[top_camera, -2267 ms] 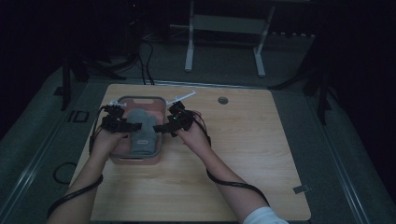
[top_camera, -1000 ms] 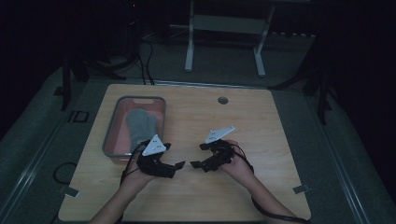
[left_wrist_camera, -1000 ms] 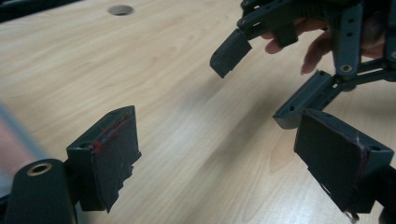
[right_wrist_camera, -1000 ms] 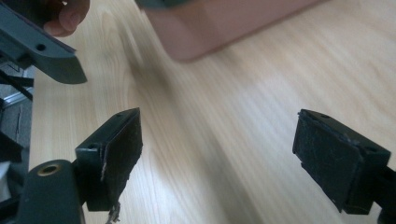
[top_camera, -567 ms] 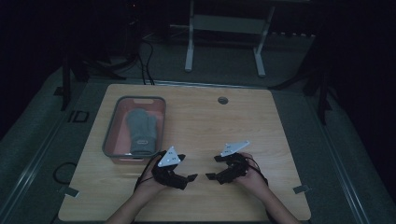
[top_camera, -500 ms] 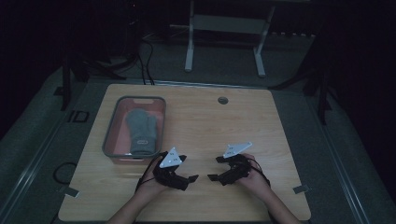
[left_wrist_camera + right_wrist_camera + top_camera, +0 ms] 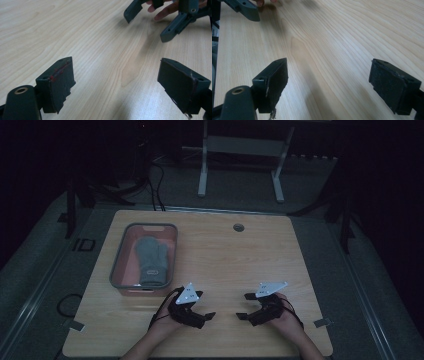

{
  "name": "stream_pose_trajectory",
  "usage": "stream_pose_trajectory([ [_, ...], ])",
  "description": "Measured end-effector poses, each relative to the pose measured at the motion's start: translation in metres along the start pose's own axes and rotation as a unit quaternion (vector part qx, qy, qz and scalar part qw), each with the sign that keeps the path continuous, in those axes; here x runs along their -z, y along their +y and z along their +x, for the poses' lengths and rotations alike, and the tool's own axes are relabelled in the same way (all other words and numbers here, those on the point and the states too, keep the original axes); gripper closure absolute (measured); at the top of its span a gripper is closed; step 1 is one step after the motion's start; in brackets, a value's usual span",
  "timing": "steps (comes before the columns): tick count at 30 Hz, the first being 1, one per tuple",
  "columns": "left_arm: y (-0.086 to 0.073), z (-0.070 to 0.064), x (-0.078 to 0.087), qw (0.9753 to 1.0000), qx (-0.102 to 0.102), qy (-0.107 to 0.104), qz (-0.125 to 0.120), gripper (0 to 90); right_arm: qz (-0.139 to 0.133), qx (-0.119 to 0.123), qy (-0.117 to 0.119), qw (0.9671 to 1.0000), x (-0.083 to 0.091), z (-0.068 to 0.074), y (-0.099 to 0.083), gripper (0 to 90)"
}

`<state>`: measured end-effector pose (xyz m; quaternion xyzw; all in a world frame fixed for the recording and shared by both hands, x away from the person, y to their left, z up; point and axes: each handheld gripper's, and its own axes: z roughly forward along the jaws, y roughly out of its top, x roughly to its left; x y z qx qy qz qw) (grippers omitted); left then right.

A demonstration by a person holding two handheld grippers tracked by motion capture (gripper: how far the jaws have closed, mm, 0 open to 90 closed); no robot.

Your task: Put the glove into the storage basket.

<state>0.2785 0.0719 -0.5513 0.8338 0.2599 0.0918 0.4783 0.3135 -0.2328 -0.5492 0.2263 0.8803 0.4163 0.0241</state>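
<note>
High view: left gripper [image 7: 202,316] and right gripper [image 7: 244,308] rest near the table's [image 7: 225,260] front edge, facing each other, well apart from the grey mitten [image 7: 151,260] lying inside the tray [image 7: 116,265]. Left gripper view: jaws spread, nothing between them. Right gripper view: jaws spread, nothing held.

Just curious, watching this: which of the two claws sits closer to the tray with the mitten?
The left claw: it rests just below the tray corner, while the right claw lies farther across the table.

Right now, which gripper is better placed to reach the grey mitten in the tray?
Probably the left gripper: it sits just below the tray's near corner, where the mitten lies. The right gripper is farther off. Both are open and empty.
</note>
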Motion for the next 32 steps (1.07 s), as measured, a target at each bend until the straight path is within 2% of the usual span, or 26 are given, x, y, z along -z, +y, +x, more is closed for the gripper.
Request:
stream_pose_trajectory([
  [3, -0.001, 0.0, -0.001, 1.0, 0.003, -0.001, 0.002, 14.3, -0.002, -0.003, -0.002, 1.0, 0.002, -0.001, -0.002, 15.5],
  [8, -0.005, 0.001, -0.003, 0.9999, 0.01, -0.007, 0.006, 14.4, -0.001, -0.016, -0.014, 0.9998, 0.014, -0.004, -0.016, 15.4],
  [13, -0.006, 0.002, -0.001, 0.9999, 0.015, -0.006, 0.0, 14.4, -0.005, -0.023, -0.021, 0.9995, 0.02, -0.008, -0.023, 15.5],
  [17, -0.008, 0.002, 0.0, 0.9999, 0.016, -0.003, -0.003, 14.3, -0.021, -0.022, -0.029, 0.9991, 0.029, -0.012, -0.03, 15.8],
  [20, -0.009, 0.002, 0.0, 0.9999, 0.016, -0.003, -0.006, 14.3, -0.027, -0.031, -0.039, 0.9984, 0.038, -0.016, -0.035, 15.8],
  [26, -0.011, 0.002, 0.0, 0.9998, 0.019, -0.003, -0.011, 14.3, -0.03, -0.039, -0.049, 0.9976, 0.041, -0.02, -0.041, 15.8],
  [32, -0.011, 0.003, 0.002, 0.9996, 0.023, -0.005, -0.016, 14.3, -0.028, -0.036, -0.05, 0.9977, 0.039, -0.02, -0.04, 15.8],
])
